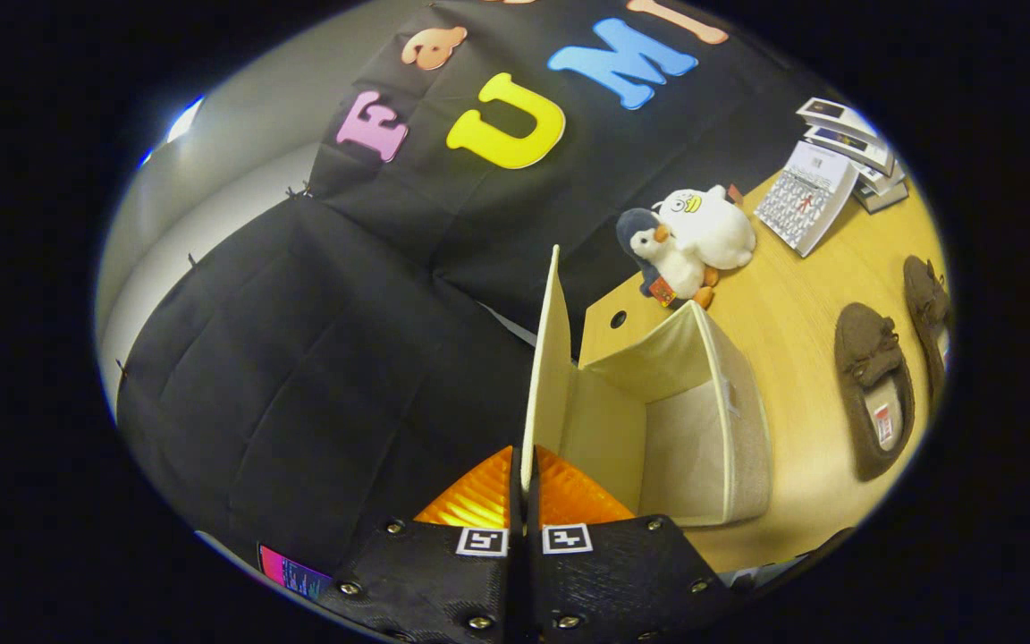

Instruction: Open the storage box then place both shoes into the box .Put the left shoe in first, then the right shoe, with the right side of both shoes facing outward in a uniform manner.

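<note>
Black cloth closes off the booth behind a wooden counter (801, 304), where the cream storage box (703, 420) stands with its mouth open towards me. My gripper (525, 478) is clenched on the box's lid (547, 358), both orange fingers (479, 496) pressed on the near edge of the panel, which stands up on edge between them and runs away from me along the left side of the box.

Opening is the step in hand, and it looks nearly finished. To do it well I should swing the lid a little further left, following its hinge line so I don't drag the light box, and let go only when the flap will stay clear of the opening.

Both brown shoes (874, 386) lie to the right of the box, well apart from it, one (926, 304) beyond the other at the far right. I cannot tell from here which is the left, so I should check before grasping. Plush toys (689, 241) and a calendar (806, 197) sit at the far side, out of my way
</note>
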Demonstrator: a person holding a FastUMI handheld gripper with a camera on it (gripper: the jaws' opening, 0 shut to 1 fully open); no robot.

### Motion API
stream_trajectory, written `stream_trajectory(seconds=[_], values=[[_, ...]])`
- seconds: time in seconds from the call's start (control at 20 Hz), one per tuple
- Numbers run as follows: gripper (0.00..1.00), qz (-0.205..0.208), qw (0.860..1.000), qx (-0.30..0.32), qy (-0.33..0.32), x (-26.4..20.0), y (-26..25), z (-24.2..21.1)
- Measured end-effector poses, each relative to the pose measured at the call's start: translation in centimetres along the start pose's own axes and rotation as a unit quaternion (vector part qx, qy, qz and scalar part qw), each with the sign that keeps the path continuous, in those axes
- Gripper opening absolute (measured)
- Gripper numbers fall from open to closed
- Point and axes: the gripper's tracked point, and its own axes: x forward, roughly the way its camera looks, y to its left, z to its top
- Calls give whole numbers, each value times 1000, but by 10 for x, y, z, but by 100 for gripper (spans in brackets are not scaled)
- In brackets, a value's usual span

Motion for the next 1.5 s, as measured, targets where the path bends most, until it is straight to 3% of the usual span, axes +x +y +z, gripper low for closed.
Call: stream_trajectory(seconds=[0.25,0.6,0.65,0.75,0.8,1.0,1.25,1.5], values=[[0,10,1000,-24,8,28,49,-14],[1,2,994,-107,18,76,95,-46],[6,2,992,-122,23,82,100,-50],[6,8,988,-149,34,94,109,-62],[11,12,986,-165,34,95,113,-62],[99,6,973,-225,41,98,114,-70],[98,-5,968,-252,3,78,103,-43],[97,-45,964,-258,-41,50,70,3]])
